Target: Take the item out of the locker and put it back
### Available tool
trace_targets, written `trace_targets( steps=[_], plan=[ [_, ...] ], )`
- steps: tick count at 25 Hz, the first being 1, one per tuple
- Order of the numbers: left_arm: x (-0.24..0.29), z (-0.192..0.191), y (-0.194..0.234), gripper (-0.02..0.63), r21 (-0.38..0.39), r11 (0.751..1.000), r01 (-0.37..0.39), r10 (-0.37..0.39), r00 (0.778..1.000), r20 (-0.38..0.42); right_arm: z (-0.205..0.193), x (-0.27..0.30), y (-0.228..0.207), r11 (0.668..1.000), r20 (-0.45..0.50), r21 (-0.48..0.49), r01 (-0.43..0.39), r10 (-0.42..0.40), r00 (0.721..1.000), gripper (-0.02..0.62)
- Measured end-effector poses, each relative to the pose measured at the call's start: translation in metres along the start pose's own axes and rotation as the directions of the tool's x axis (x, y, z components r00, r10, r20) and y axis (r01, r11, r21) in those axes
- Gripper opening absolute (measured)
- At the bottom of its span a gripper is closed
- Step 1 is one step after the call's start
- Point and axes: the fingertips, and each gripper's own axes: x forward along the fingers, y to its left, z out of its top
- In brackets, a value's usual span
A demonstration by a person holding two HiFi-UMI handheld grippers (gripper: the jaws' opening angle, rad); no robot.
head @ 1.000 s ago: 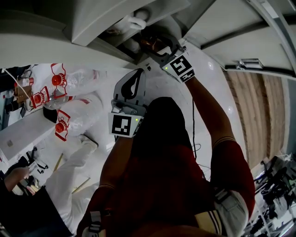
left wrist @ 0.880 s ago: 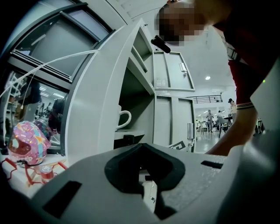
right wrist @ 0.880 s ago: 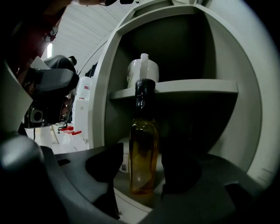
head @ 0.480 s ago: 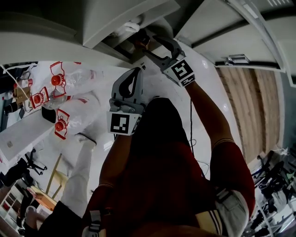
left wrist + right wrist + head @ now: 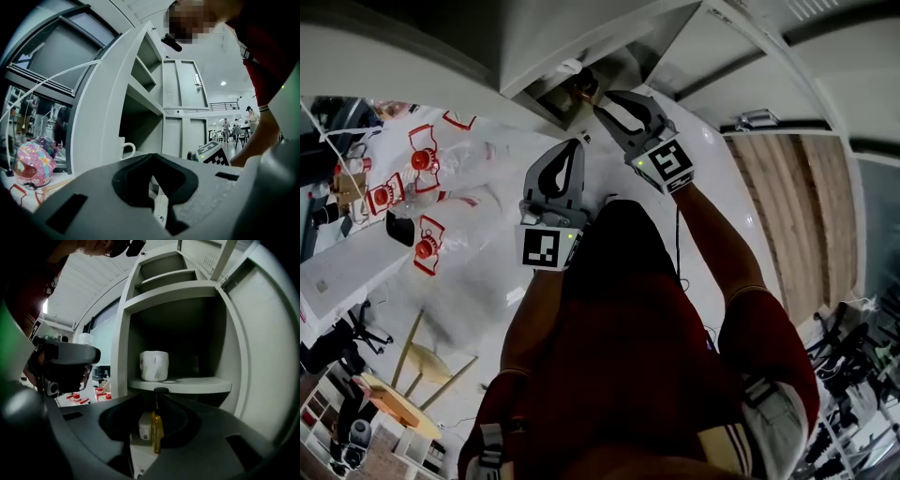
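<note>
The grey locker (image 5: 206, 310) stands open in front of me. On its upper shelf sits a white mug (image 5: 153, 365), which also shows as the mug (image 5: 124, 149) in the left gripper view. My right gripper (image 5: 157, 401) reaches into the compartment below, and its jaws have just been closing. They now pinch a small amber bottle (image 5: 157, 430) with a black cap. A white jar (image 5: 145, 426) stands behind the bottle. In the head view the right gripper (image 5: 592, 101) is at the locker opening. My left gripper (image 5: 577, 142) hangs shut and empty below it.
An open locker door (image 5: 741, 56) juts out to the right of my right arm. Clear bottles with red caps (image 5: 422, 159) lie on a white table at the left. A pink patterned object (image 5: 33, 164) sits beside the locker. People stand far off in the hall.
Both grippers have risen towards the locker. The right gripper's jaws have gone from wide to narrow around the amber bottle. The left gripper stays shut.
</note>
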Motion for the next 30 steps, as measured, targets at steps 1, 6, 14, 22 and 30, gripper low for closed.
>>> trace_targets(
  steps=[1, 6, 14, 22, 30],
  plan=[
    [-0.001, 0.006, -0.001, 0.006, -0.003, 1.000, -0.003, 0.003, 1.000, -0.005, 0.008, -0.004, 0.003, 1.000, 0.006, 0.003, -0.001, 0.000, 1.000, 0.101],
    [-0.010, 0.033, -0.005, 0.006, -0.001, 1.000, 0.000, 0.000, 1.000, -0.015, 0.050, -0.020, 0.013, 1.000, 0.043, 0.018, 0.013, -0.014, 0.999, 0.058],
    [-0.017, 0.079, -0.011, 0.006, 0.003, 1.000, 0.000, 0.000, 1.000, -0.017, 0.106, -0.044, 0.028, 0.998, 0.073, 0.064, 0.017, -0.022, 0.997, 0.024],
    [-0.027, 0.120, -0.017, 0.006, 0.009, 1.000, 0.011, -0.011, 1.000, -0.010, 0.172, -0.070, 0.054, 0.998, 0.133, 0.059, -0.009, 0.001, 0.991, 0.000],
    [-0.042, 0.151, -0.022, 0.006, 0.024, 0.999, 0.026, -0.026, 1.000, 0.012, 0.211, -0.093, 0.071, 0.997, 0.176, 0.075, 0.000, -0.014, 0.984, -0.002]
  ],
)
